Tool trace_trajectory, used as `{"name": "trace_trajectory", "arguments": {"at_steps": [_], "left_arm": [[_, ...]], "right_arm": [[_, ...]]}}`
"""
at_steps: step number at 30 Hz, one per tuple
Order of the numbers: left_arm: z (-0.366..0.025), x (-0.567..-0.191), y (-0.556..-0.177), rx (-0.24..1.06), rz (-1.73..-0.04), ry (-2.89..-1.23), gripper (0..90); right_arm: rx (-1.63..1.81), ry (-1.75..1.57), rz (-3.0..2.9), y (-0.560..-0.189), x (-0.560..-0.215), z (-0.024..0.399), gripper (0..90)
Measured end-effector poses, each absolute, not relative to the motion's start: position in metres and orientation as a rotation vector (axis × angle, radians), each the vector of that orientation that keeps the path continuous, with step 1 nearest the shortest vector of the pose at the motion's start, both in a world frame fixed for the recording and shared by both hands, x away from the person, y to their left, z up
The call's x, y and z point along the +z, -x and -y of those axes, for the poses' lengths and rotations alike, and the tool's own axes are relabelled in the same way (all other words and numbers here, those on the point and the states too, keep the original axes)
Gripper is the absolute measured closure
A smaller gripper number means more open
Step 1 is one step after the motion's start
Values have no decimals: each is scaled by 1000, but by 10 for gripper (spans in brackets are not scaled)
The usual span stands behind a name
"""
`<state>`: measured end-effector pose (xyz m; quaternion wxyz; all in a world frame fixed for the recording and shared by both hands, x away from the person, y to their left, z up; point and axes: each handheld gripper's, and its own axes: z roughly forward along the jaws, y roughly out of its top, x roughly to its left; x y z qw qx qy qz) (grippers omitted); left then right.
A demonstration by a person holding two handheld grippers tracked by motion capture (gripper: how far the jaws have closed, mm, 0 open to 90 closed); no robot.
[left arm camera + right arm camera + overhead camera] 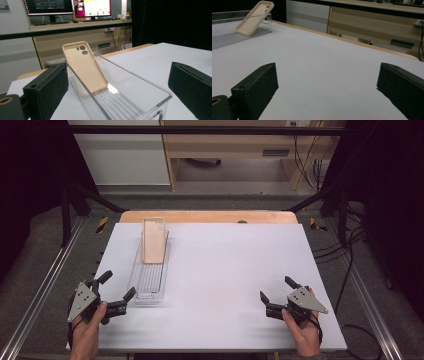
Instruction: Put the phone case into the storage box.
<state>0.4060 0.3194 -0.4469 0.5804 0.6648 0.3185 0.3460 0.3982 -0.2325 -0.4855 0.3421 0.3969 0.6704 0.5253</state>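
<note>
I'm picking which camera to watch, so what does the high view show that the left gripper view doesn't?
High view alone: the person's two hands, the left hand-held gripper near the bin's near end, the right hand-held gripper apart on bare sheet, both with jaws open, and the whole white table sheet. Left gripper view alone: two lit monitors on a desk and the case's camera cutouts. Both: the beige phone case leaning tilted inside the clear plastic bin.

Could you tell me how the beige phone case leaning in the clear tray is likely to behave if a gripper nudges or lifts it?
The phone case leans tilted against the far end of the clear tray, so a nudge would probably topple it flat. It looks thin and hollow, likely light and slightly flexible. Its matte surface should grip reasonably well.
</note>
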Motion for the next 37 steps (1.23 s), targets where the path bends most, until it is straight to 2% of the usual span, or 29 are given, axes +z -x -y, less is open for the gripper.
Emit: {"name": "trace_trajectory", "arguments": {"at_steps": [11, 37], "left_arm": [[-320, -457, -406, 753, -779, -1521, 26], [-318, -469, -402, 830, -714, -1551, 25]], "right_arm": [[1379, -1025, -1733, -398, -486, 238, 31], [1393, -1002, -1714, -399, -492, 246, 29]]}}
